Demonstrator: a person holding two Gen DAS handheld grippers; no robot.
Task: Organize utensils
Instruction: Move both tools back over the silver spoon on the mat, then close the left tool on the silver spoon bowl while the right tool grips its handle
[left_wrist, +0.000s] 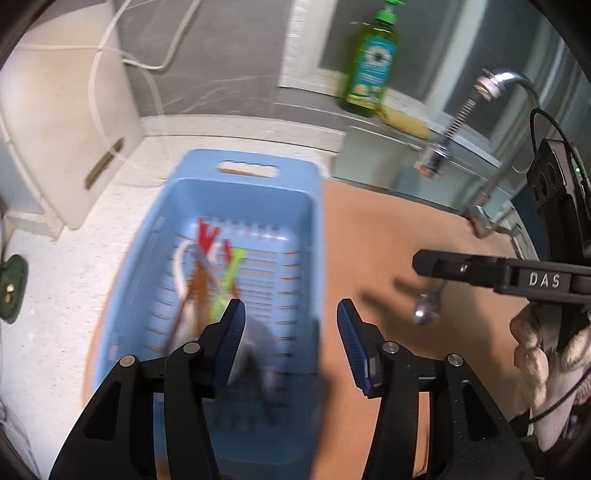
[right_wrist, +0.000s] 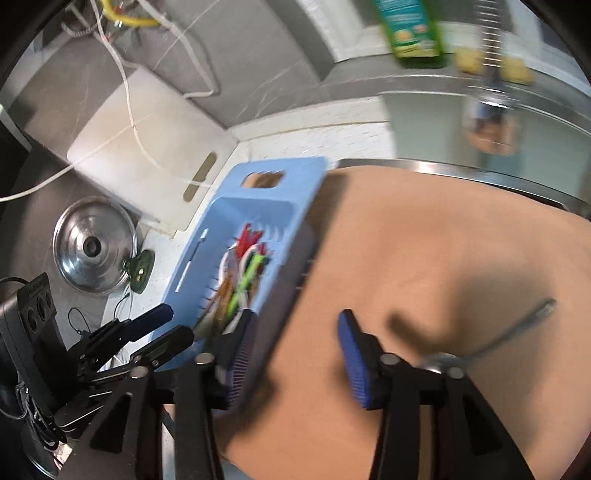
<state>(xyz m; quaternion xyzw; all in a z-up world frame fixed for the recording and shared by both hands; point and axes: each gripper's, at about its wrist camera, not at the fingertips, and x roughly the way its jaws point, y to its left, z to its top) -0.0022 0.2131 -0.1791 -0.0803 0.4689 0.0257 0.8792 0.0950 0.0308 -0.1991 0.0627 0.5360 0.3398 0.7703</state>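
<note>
A light blue slotted basket (left_wrist: 236, 206) sits on the counter and holds several utensils (left_wrist: 212, 273) in red, green, white and brown. It also shows in the right wrist view (right_wrist: 229, 210) with the utensils (right_wrist: 240, 273) inside. My left gripper (left_wrist: 291, 325) is open and empty over the basket's near right part. A metal spoon (left_wrist: 424, 306) lies on the brown mat (left_wrist: 388, 240), below the tip of my right gripper seen from the side. In the right wrist view my right gripper (right_wrist: 295, 350) is open and empty, and the spoon (right_wrist: 513, 332) lies to its right.
A white cutting board (left_wrist: 62, 122) leans at the left. A green soap bottle (left_wrist: 371, 62), a yellow sponge (left_wrist: 406, 122) and a faucet (left_wrist: 461, 110) stand behind the mat. A steel pot lid (right_wrist: 92, 245) lies left of the basket.
</note>
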